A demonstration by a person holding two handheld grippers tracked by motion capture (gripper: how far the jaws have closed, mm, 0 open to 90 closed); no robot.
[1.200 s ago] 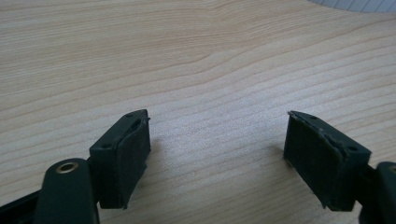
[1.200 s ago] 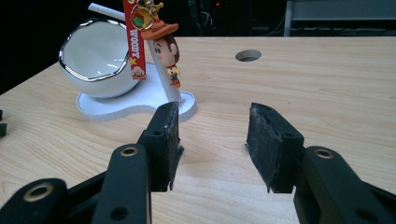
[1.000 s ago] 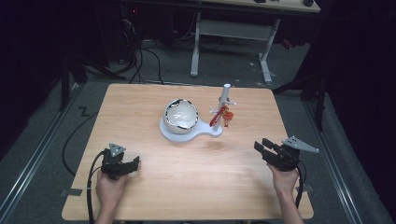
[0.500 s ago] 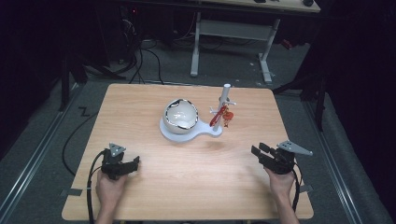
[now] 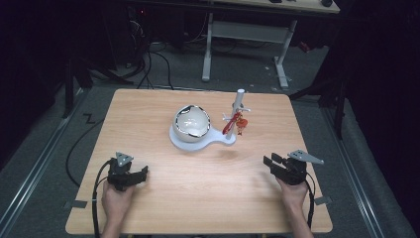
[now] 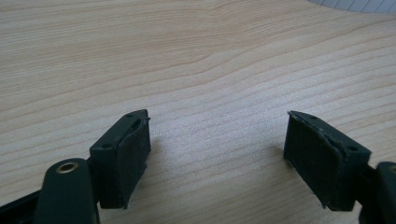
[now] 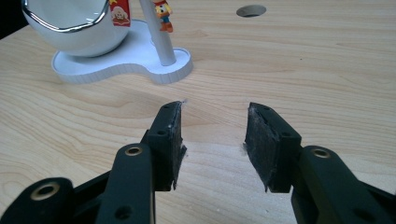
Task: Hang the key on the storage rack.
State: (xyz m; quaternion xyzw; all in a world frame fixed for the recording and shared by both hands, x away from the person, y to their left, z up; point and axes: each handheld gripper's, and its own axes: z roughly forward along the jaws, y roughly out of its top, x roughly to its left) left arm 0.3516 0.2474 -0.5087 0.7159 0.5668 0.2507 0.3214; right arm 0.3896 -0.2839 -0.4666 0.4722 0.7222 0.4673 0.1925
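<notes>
Dark room around, light wooden table (image 5: 198,198) in the middle. White stand (image 5: 200,139) with bowl-shaped white shell (image 5: 191,121) and upright post (image 5: 238,111), small red-and-orange figures (image 5: 236,124) hanging on the post. Left gripper (image 6: 217,149) well apart from the stand, toward the near left edge, resting low over bare wood, jaws wide, nothing between. Right gripper (image 7: 212,140) near right of the stand, pointing at its base, jaws half apart and just been closing, nothing between them.
</notes>
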